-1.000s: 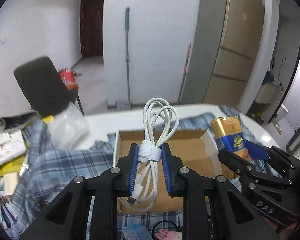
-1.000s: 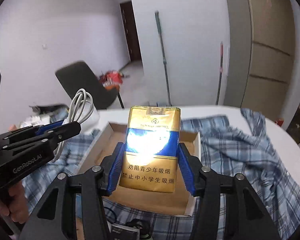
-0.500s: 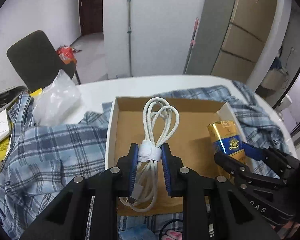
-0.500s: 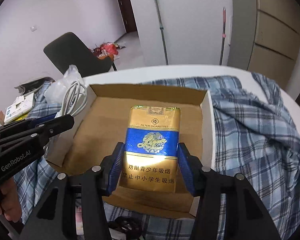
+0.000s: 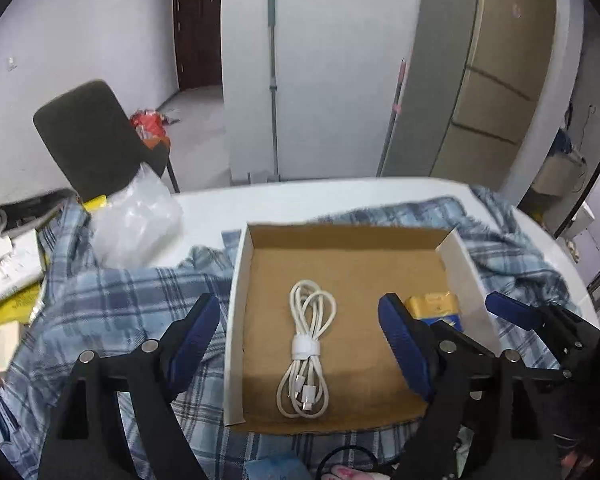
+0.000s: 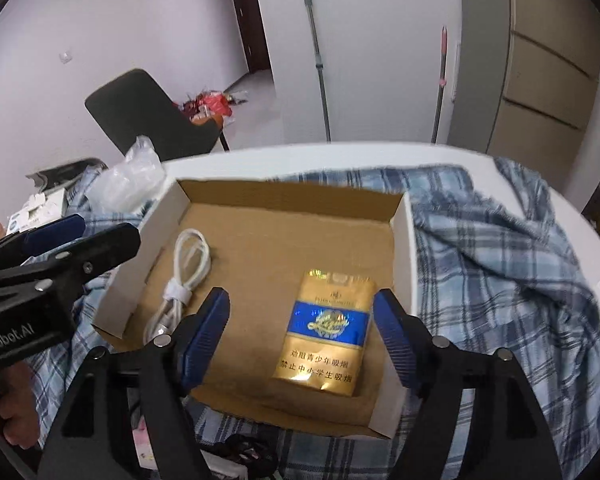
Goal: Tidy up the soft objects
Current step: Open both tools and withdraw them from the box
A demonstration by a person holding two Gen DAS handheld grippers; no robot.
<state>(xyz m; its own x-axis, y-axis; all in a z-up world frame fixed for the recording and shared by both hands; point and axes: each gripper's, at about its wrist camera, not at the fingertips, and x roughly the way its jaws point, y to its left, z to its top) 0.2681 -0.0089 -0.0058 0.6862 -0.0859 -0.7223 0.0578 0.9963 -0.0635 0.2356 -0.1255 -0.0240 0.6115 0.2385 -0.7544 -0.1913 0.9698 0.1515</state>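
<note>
Both tongs were wide apart and held nothing: the left gripper stood over the coiled white cable, and the right gripper stood over the gold and blue cigarette pack, each with its blue pads well clear of the thing under it. The two things lay flat on the brown floor of the shallow cardboard box. In the right wrist view the cable was at about 9 o'clock in the box, near the left wall, and the pack at about 4 o'clock, near the right wall, with bare cardboard between them. I judge that they were put apart like this so that each one keeps its own side and the middle remains free for more things. The cable was bound with a white strap at its waist, which is probably why it lay as one tidy bundle and did not spread. The box sat on a blue checked shirt that was spread over the white table. At about 10 o'clock from the box a crumpled clear plastic bag rested on the shirt, perhaps waiting for its turn.
</note>
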